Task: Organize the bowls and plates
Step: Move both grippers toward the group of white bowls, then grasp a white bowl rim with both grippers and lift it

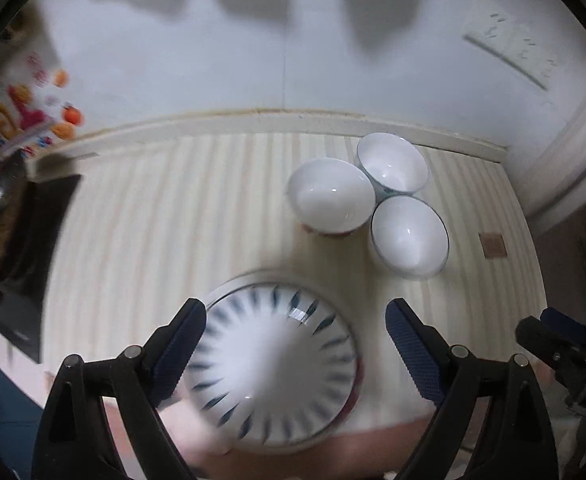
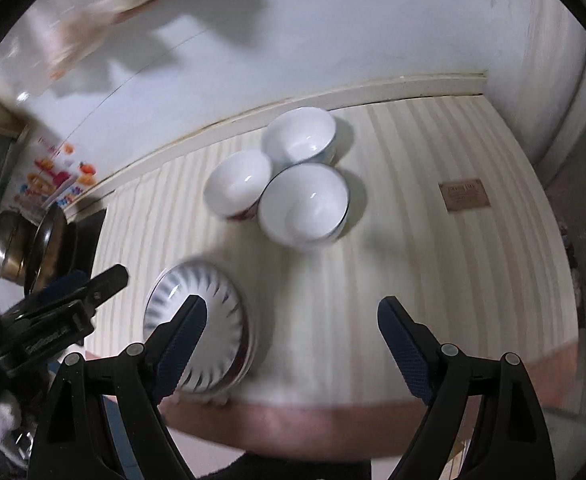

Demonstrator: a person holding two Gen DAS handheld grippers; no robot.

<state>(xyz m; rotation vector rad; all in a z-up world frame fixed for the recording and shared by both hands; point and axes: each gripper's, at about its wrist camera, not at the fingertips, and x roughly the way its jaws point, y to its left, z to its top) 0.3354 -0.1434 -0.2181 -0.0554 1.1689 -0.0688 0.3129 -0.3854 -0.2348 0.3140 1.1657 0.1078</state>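
A blue-striped bowl (image 1: 273,364) sits on a plate near the front edge of the striped table (image 1: 153,220); it also shows in the right wrist view (image 2: 205,320). Three white bowls cluster further back: one red-based (image 1: 331,196), one at the rear (image 1: 393,162), one dark-rimmed (image 1: 411,236); in the right wrist view they show as the red-based bowl (image 2: 239,182), the rear bowl (image 2: 299,138) and the dark-rimmed bowl (image 2: 305,204). My left gripper (image 1: 297,332) is open above the striped bowl. My right gripper (image 2: 293,328) is open over the table, right of that bowl.
A white wall runs behind the table. A black stove (image 1: 25,248) and metal pans (image 2: 29,244) stand at the left. A small brown label (image 2: 465,194) lies on the cloth at the right. A power strip (image 1: 509,52) hangs on the wall.
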